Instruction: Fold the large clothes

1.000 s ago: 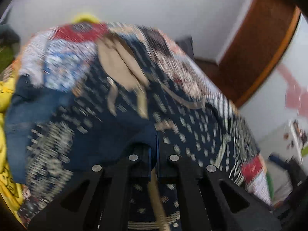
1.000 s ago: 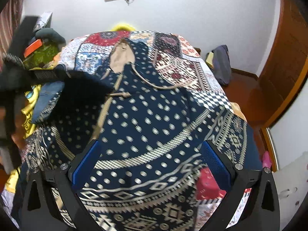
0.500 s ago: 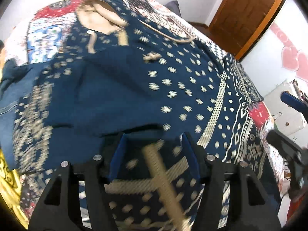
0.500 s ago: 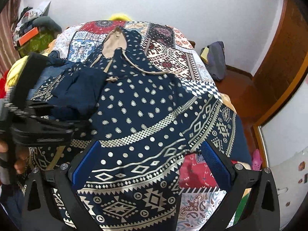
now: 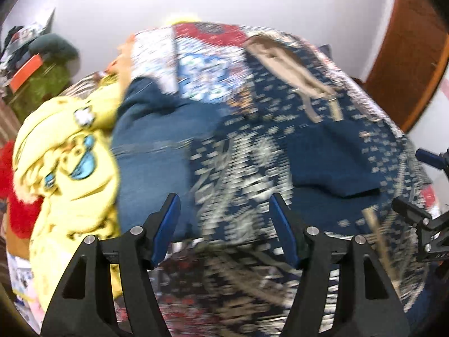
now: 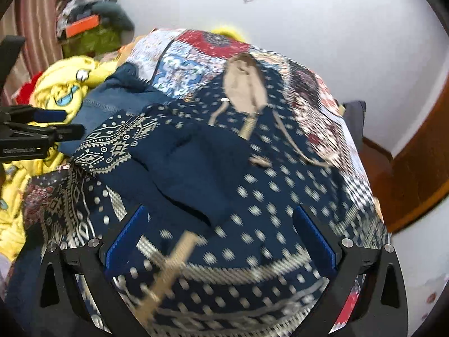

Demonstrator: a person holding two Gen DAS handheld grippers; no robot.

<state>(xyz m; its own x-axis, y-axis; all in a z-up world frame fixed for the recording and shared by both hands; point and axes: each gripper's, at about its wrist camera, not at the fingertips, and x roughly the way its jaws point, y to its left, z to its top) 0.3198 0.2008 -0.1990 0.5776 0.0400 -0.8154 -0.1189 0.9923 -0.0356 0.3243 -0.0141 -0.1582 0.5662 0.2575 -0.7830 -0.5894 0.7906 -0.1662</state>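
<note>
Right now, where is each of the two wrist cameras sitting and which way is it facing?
Left wrist view: rides the left gripper, jaws open, above the bed's near left side, looking across the navy patterned hooded garment and the yellow cartoon blanket; the right gripper shows at its right edge.
Right wrist view: rides the right gripper, jaws open, facing the garment's tan-lined hood and the white wall; the left gripper shows at left.
Both share the garment, the patchwork bedspread and the blanket.
</note>
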